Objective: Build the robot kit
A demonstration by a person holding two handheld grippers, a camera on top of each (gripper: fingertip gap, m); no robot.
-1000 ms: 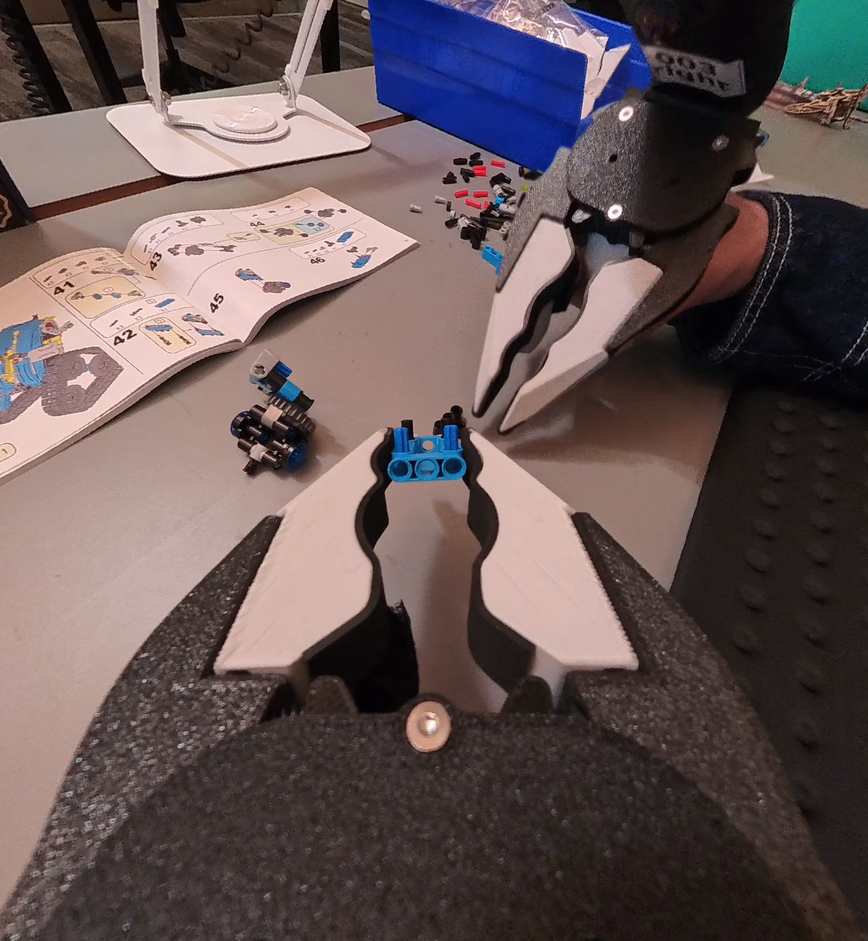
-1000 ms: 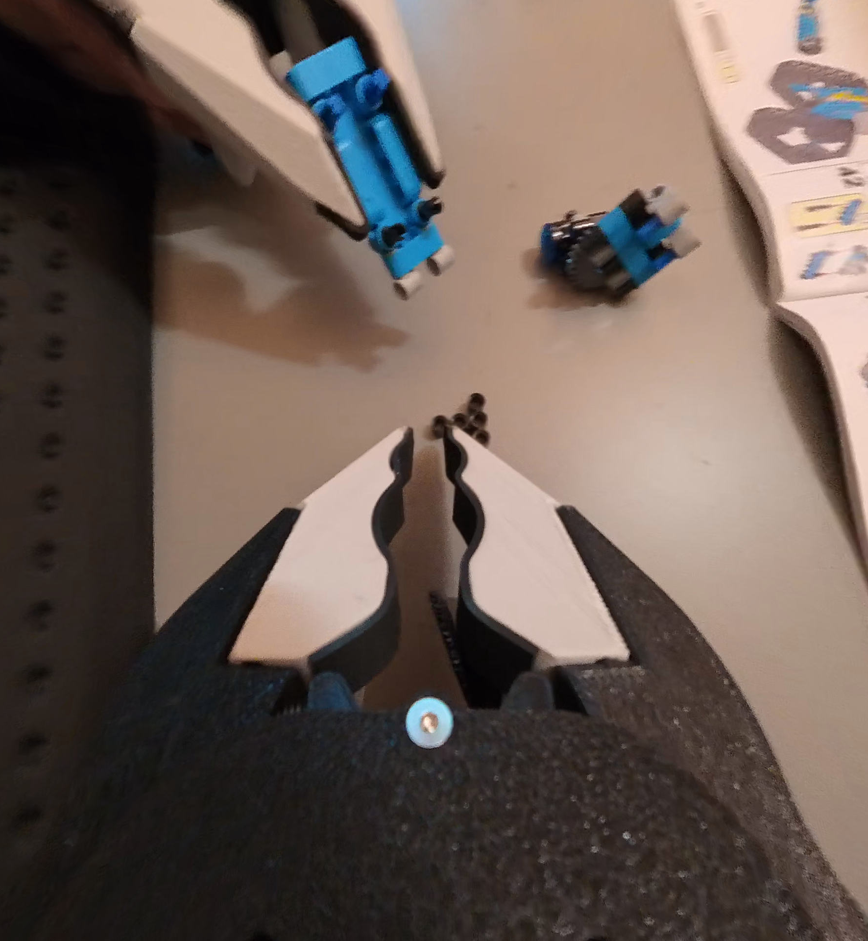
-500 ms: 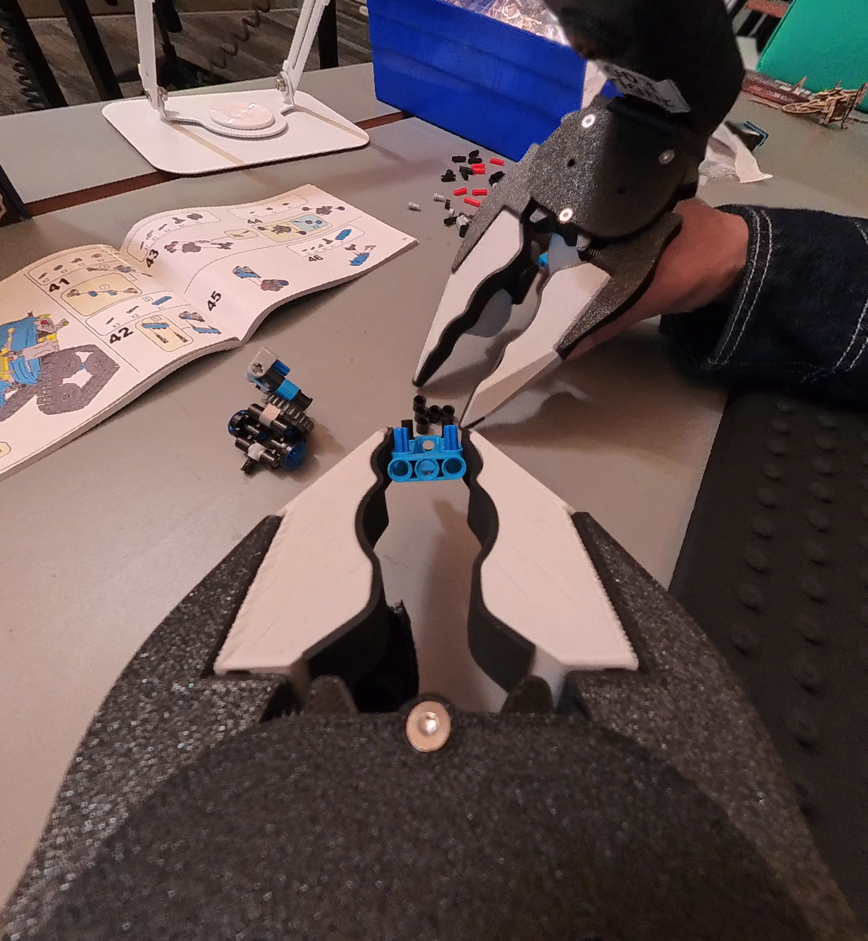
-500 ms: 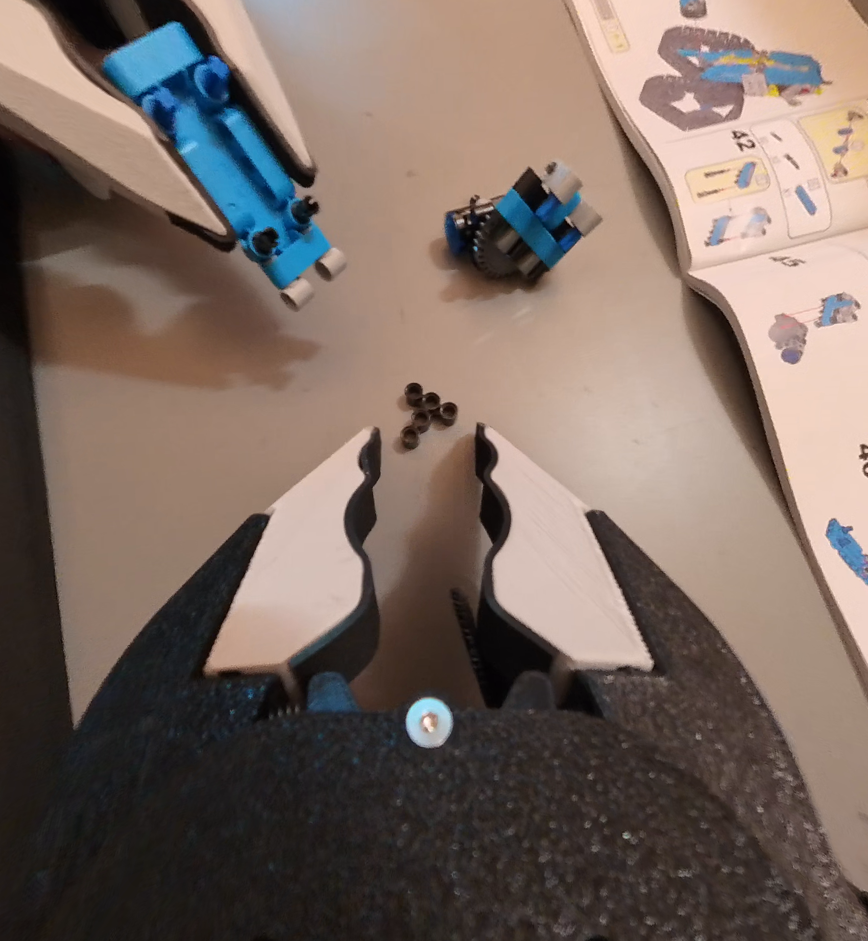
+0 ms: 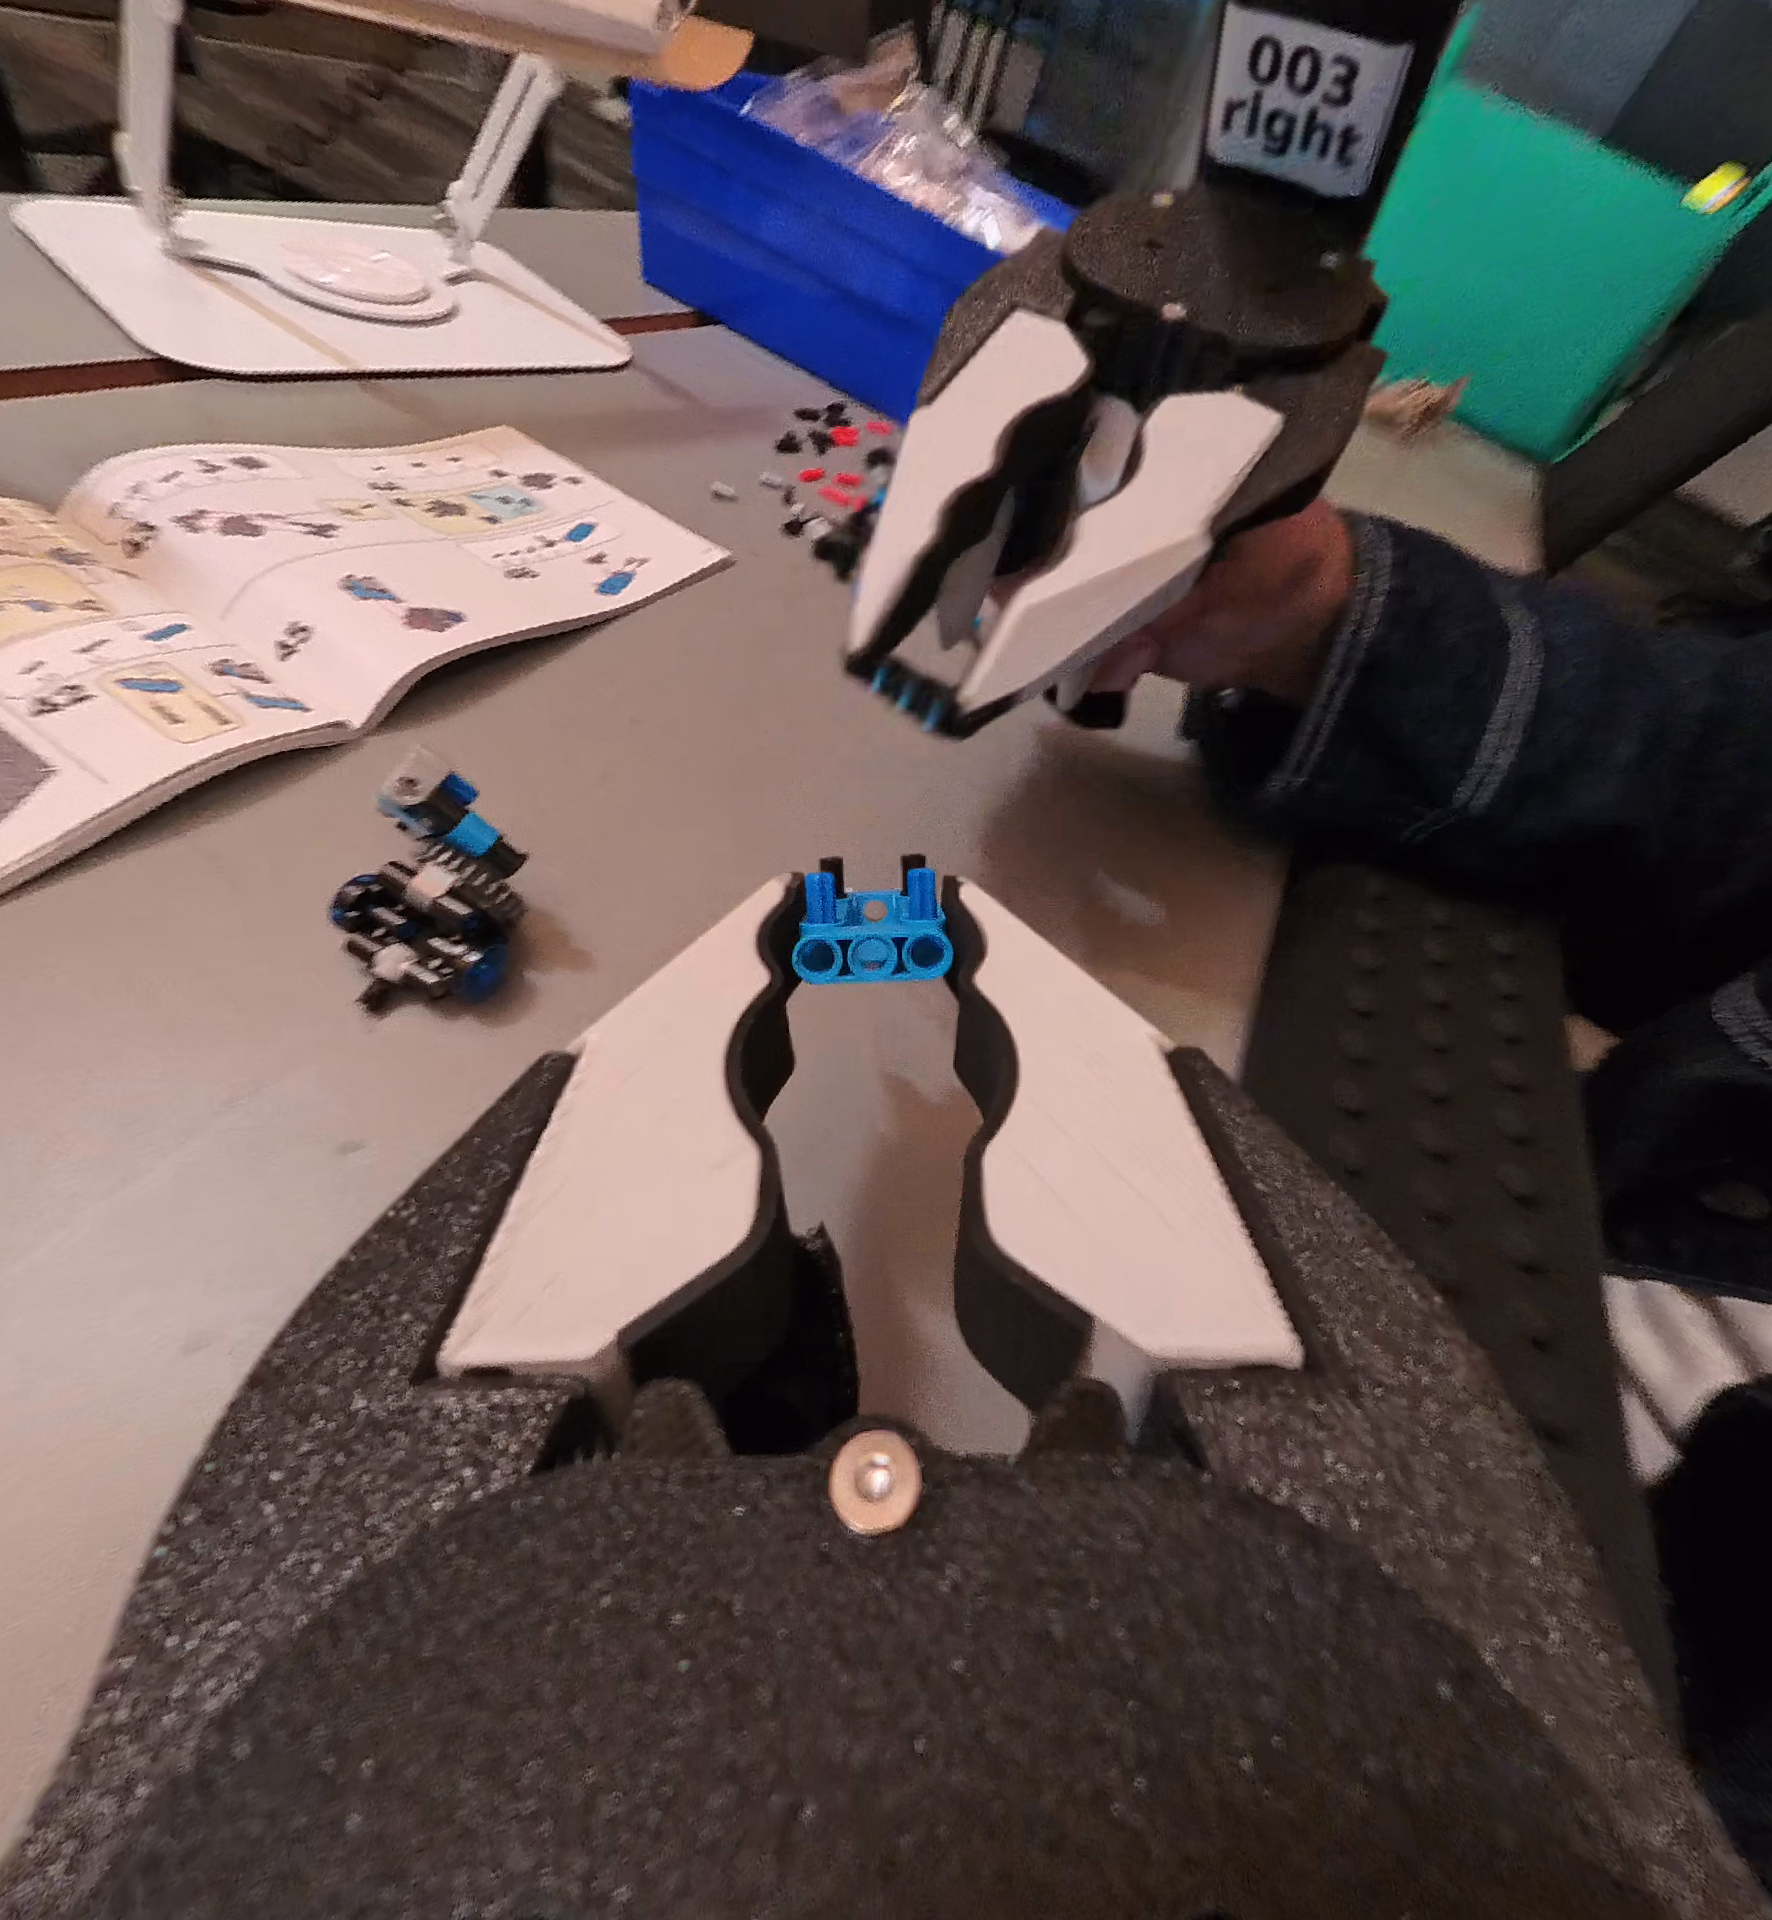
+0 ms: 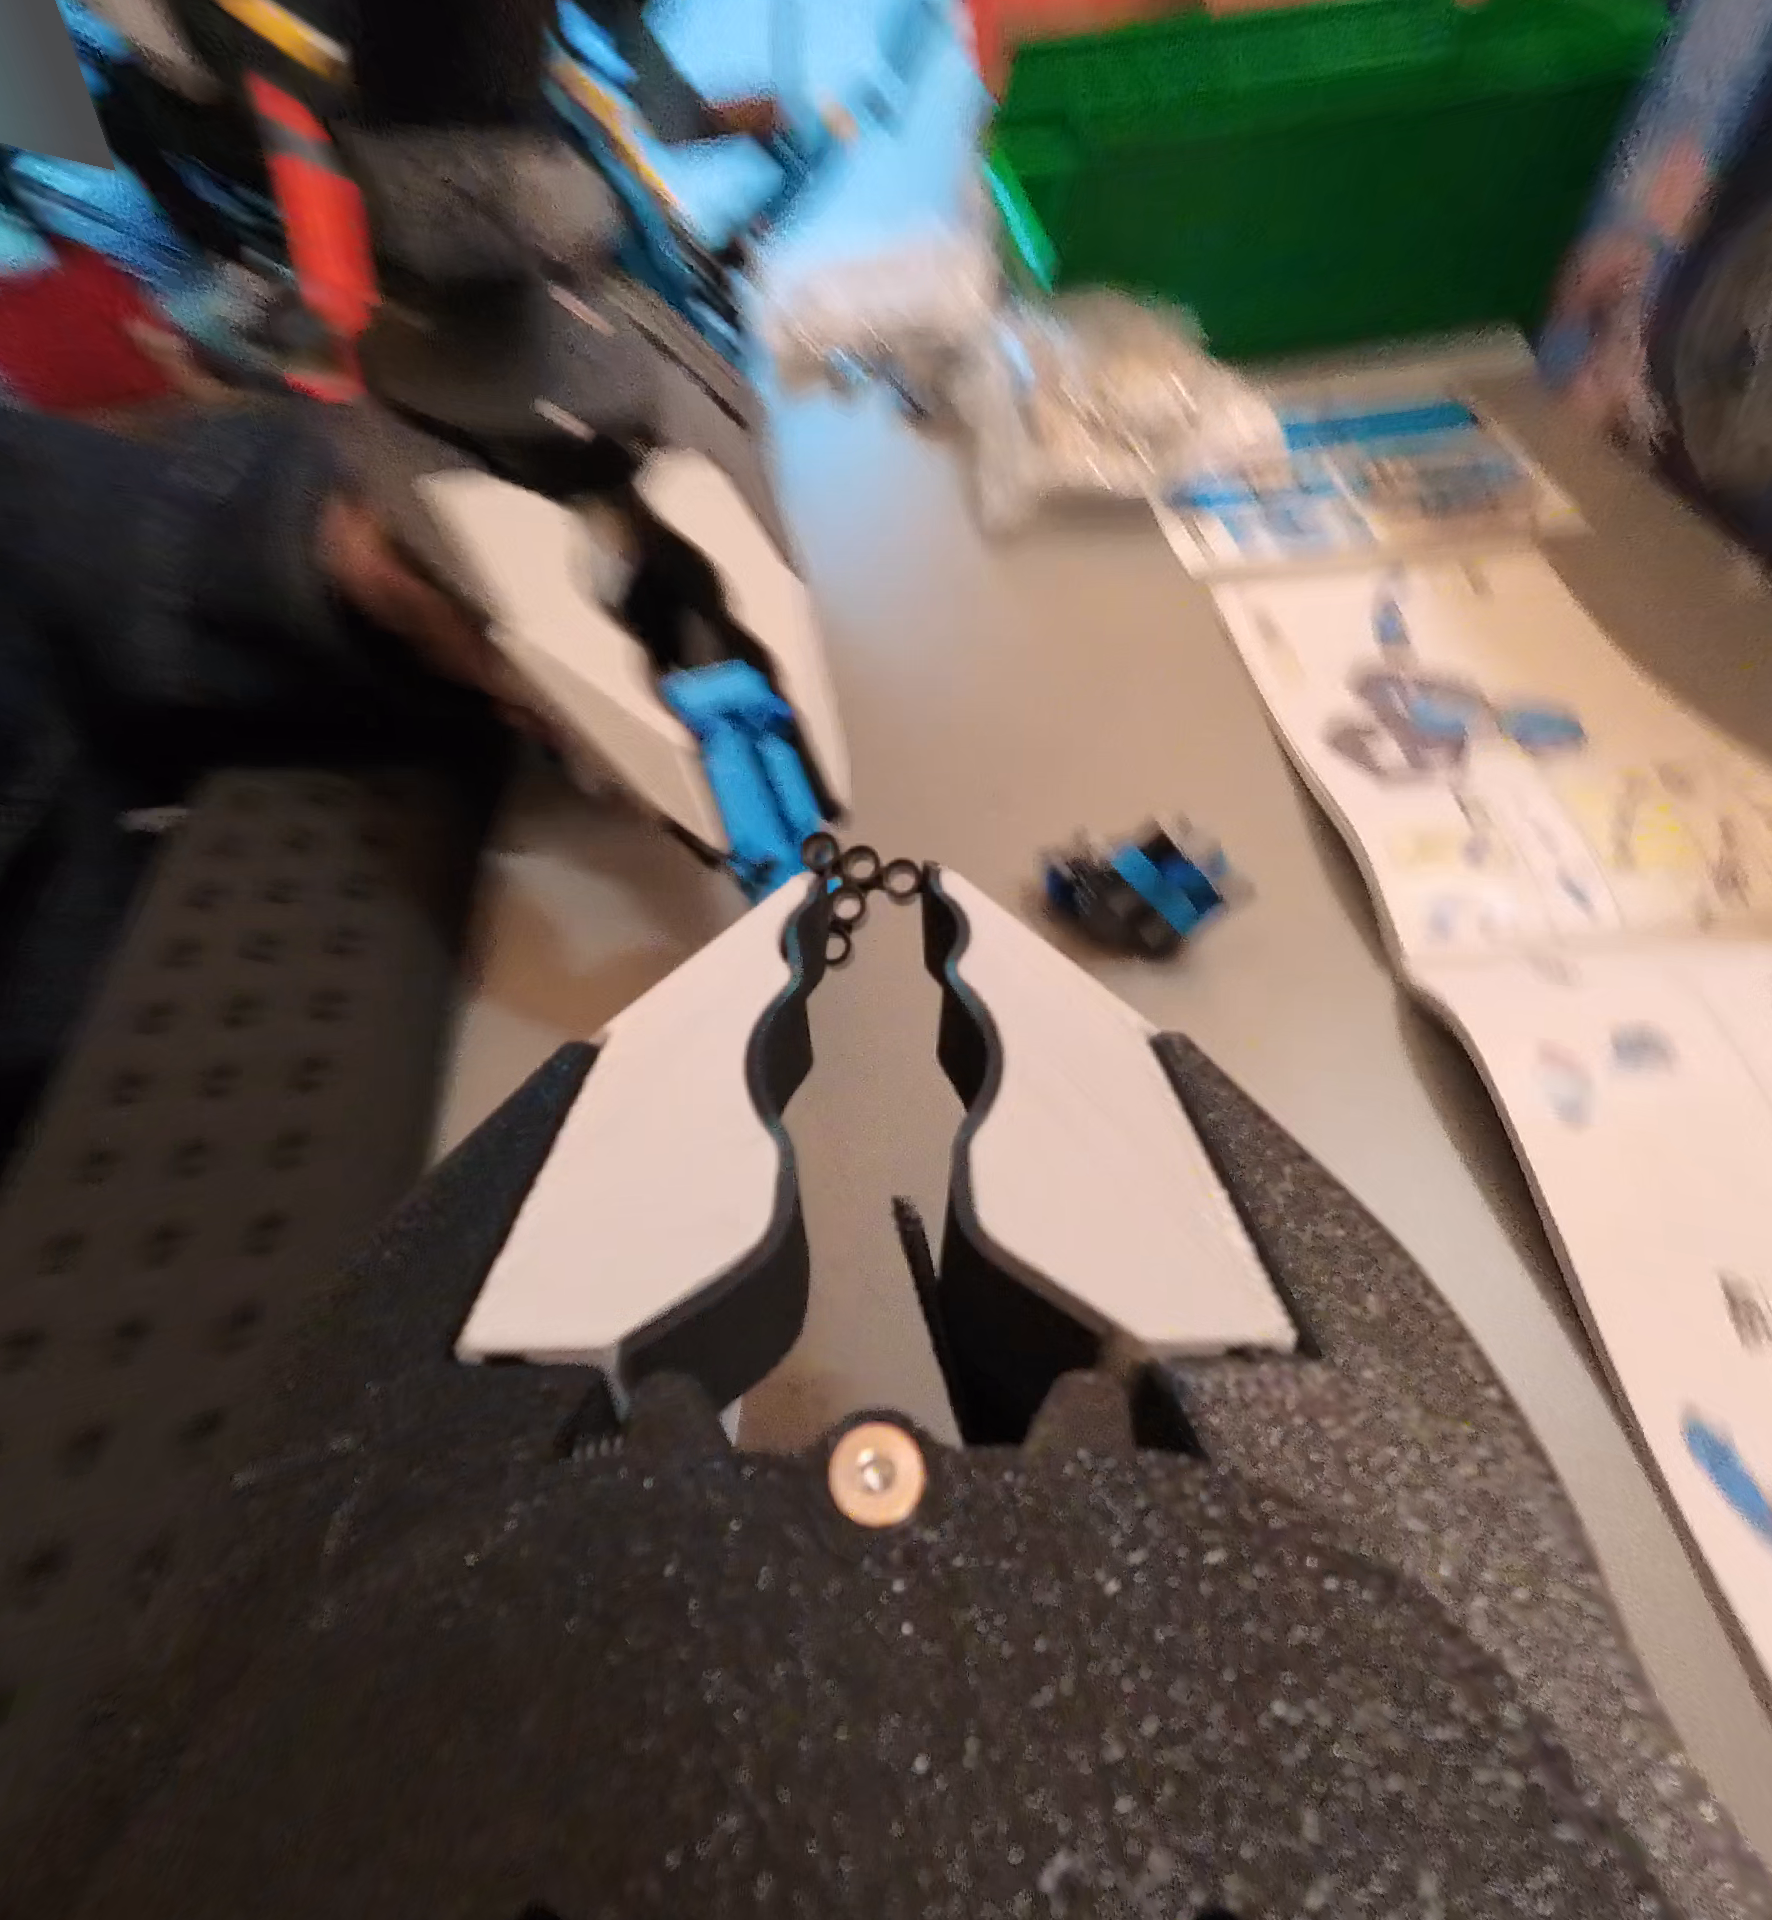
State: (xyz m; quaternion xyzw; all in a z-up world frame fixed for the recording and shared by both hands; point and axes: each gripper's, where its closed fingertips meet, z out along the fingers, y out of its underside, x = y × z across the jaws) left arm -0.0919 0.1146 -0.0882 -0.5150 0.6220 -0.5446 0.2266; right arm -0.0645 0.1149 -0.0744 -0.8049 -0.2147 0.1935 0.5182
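Note:
My left gripper (image 5: 869, 904) is shut on a blue brick piece with three holes (image 5: 869, 951) and holds it just above the grey table (image 5: 186, 1195). In the right wrist view, the left gripper (image 6: 757, 821) and its blue piece (image 6: 747, 758) are just beyond my right fingertips. My right gripper (image 6: 866, 883) is shut on a small black piece made of joined rings (image 6: 854, 871), with both pads against it. In the left wrist view, the right gripper (image 5: 913, 696) is raised off the table, beyond and to the right of the blue piece.
A small black and blue assembly (image 5: 425, 914) lies on the table left of my left gripper. An open instruction booklet (image 5: 238, 592) lies farther left. Loose small pieces (image 5: 830, 468), a blue bin (image 5: 788, 260) and a white stand base (image 5: 321, 301) lie behind. A black dotted mat (image 5: 1433, 1143) is at the right. The tips of both grippers are at nearly the same place.
My right gripper opened around the black ring piece on the table, closed on it and lifted it up. My left gripper kept its hold on the blue piece.

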